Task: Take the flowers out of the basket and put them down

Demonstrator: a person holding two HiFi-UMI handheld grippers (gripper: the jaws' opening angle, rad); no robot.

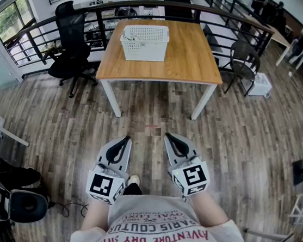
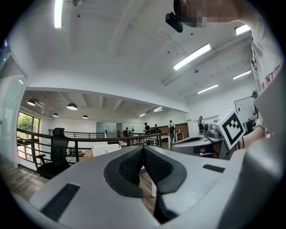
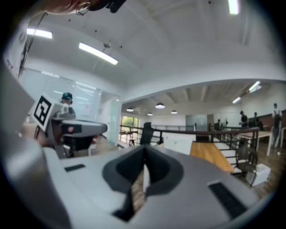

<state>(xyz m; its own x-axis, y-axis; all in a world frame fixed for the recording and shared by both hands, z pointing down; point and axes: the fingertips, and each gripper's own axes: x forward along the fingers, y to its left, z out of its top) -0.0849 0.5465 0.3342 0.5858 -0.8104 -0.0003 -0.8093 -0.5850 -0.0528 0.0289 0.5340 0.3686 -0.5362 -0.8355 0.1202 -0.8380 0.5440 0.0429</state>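
Left gripper [image 1: 128, 140] and right gripper [image 1: 167, 136] both closed, empty. Basket [image 1: 143, 51] far off on table [image 1: 192, 59]; flowers unseen. Risk: blind grab snags the mesh and drags the basket.

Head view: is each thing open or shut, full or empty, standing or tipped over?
left gripper: shut, nothing in it.
right gripper: shut, nothing in it.
basket: upright on the table; what is inside is too small to tell.
office chair: standing upright, nobody in it.
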